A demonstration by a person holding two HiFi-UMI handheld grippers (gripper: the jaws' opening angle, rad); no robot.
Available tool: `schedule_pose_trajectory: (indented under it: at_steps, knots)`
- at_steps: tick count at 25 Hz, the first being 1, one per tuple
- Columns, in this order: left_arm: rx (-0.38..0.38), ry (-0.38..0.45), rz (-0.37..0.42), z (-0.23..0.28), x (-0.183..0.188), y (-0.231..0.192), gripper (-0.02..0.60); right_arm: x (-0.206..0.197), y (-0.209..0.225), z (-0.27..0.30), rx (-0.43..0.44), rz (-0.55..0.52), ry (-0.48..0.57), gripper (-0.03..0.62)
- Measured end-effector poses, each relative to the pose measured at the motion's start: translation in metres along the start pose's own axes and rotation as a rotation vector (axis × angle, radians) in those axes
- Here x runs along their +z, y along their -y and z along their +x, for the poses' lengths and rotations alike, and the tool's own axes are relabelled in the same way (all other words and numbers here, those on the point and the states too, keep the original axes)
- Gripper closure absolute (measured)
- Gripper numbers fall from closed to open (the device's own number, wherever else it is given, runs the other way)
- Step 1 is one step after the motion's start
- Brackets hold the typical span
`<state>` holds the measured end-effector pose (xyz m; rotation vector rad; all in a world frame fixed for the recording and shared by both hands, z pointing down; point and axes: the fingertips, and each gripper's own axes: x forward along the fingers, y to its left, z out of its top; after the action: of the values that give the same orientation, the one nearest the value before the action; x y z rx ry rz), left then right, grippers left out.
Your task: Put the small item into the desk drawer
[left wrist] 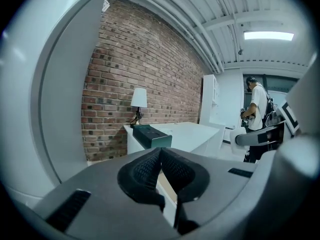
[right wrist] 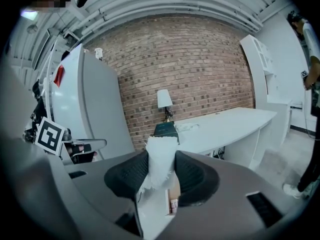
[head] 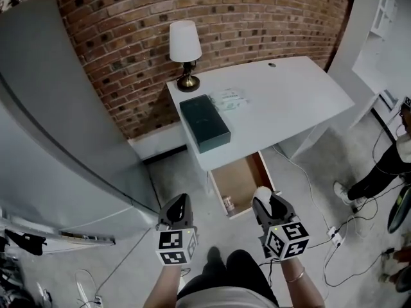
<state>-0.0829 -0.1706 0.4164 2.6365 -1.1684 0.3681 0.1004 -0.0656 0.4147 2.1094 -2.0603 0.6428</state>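
- The left tongs (head: 179, 203) were closed on nothing, and the right tongs (head: 266, 201) were clamped on the small white item (head: 262, 192); both were side by side, tilted slightly down towards the open drawer (head: 247, 178)
- Cables (head: 334, 236) lay on the floor right of the drawer
- Above it, the white surface (head: 289, 101) carried a dark green box (head: 204, 123) and a lamp (head: 184, 50)
- A brick wall (head: 225, 11) stood behind

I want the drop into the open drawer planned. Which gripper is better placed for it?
Right. The right gripper clamps the white tissue in its fingers and hangs near the open drawer. The left gripper is shut and empty, farther to the side.
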Motion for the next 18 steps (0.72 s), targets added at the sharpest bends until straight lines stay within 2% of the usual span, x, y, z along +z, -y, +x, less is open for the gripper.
schedule_pose_trajectory:
  at_steps: [9,13,18]
  knots:
    - [0.033,-0.020,-0.007,0.027,-0.012,-0.013,0.560,-0.025,0.023,0.052,0.030,-0.018,-0.087,0.424]
    - [0.090,-0.035,-0.027,0.044,-0.032,-0.025,0.560,-0.049,0.036,0.089,0.070,-0.034,-0.143,0.424]
    - [0.171,-0.069,-0.059,0.063,-0.032,-0.031,0.560,-0.063,0.059,0.135,0.126,-0.074,-0.253,0.424]
